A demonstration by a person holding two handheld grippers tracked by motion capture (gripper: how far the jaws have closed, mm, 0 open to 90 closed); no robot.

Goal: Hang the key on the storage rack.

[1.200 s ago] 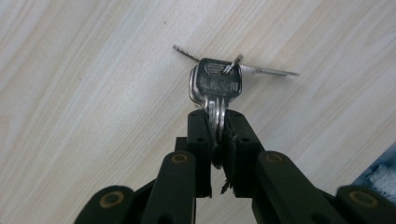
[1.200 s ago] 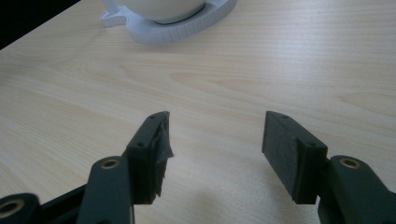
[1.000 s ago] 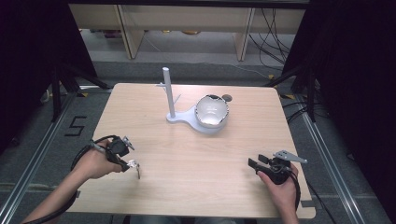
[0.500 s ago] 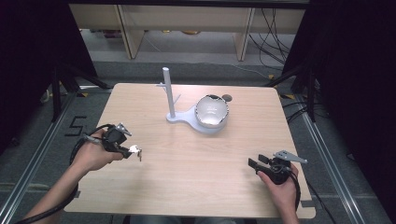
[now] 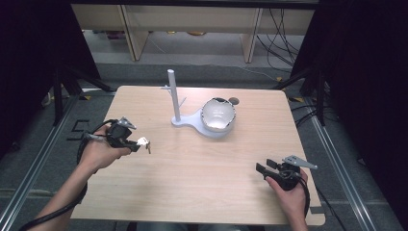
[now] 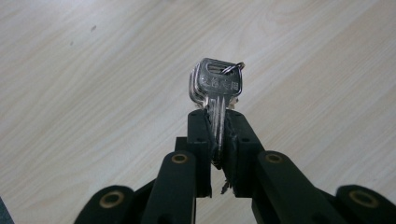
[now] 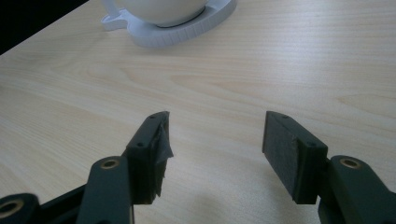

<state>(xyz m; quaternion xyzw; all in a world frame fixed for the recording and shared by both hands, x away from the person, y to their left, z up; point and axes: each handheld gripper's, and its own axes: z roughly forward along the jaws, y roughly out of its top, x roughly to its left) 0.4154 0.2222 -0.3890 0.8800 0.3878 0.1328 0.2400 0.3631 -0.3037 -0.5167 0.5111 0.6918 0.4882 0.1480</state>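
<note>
Over the pale worktop point(image 5: 202, 168) the left tongs point(image 5: 139, 143), pinching the keys point(image 6: 217, 86), have lifted toward the white stand point(image 5: 174, 98); hanging looks next; right tongs point(image 7: 215, 140) rest spread

Both forearms are bare, with no sleeves in sight. The left gripper point(image 5: 138, 143) and right gripper point(image 5: 262, 169) are black, each with a grey three-cornered plate on top and a thick black cable trailing toward the person. Their black fingers point(image 7: 289, 147) are blocky, hinged on arms with brass-coloured pivot rings, small screws and dark padded faces.
</note>
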